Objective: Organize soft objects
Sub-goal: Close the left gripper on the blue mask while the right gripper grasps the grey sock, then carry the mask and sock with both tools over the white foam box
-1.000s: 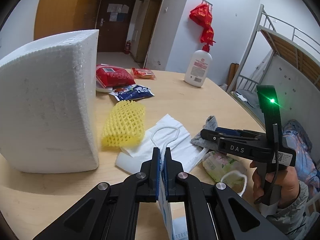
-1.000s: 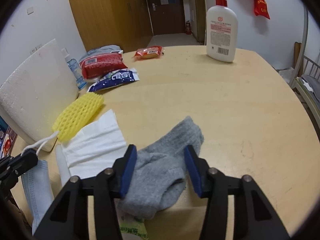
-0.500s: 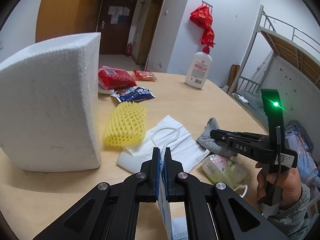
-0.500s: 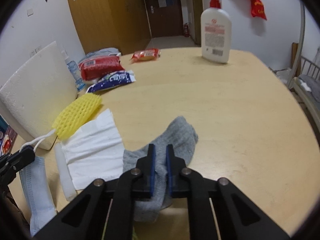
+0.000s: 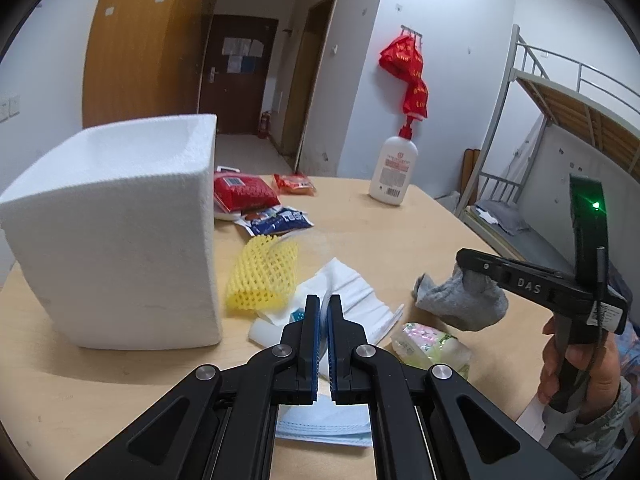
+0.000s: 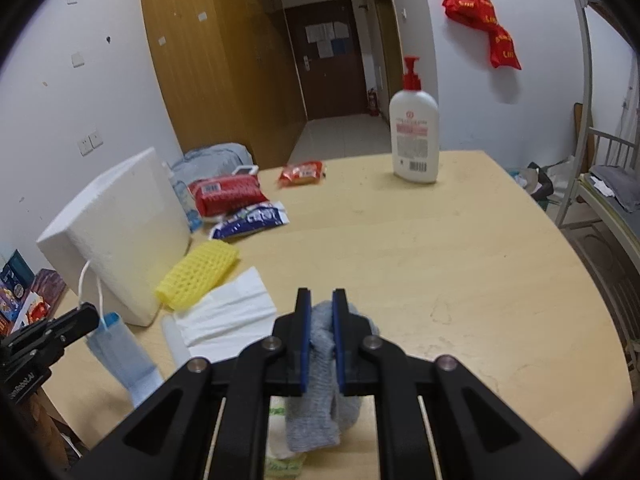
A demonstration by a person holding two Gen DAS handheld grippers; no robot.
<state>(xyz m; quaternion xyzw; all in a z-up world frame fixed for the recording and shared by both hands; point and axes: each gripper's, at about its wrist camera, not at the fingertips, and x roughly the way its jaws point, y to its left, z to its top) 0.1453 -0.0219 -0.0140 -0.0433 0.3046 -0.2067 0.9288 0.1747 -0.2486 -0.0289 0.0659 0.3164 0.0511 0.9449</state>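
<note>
My right gripper [image 6: 321,312] is shut on a grey sock [image 6: 316,412], which hangs off the wooden table [image 6: 440,260]. From the left wrist view the sock [image 5: 460,300] dangles from the right gripper [image 5: 464,258], held by a hand at the right. My left gripper [image 5: 324,312] is shut on a light blue face mask [image 5: 324,420]. The mask [image 6: 120,356] droops below the left gripper [image 6: 86,318], its white ear loop sticking up. A yellow foam net [image 5: 264,276] and white folded tissues [image 5: 352,300] lie on the table between the grippers.
A big white foam block [image 5: 116,232] stands at the left. A green tissue pack [image 5: 430,344] lies under the sock. Red and blue snack packets [image 5: 244,190] and a lotion pump bottle [image 5: 394,174] sit farther back. A bunk bed [image 5: 560,120] is at the right.
The right gripper shut on the grey sock and lifted it off the table. The left gripper rose a little with the mask still in it.
</note>
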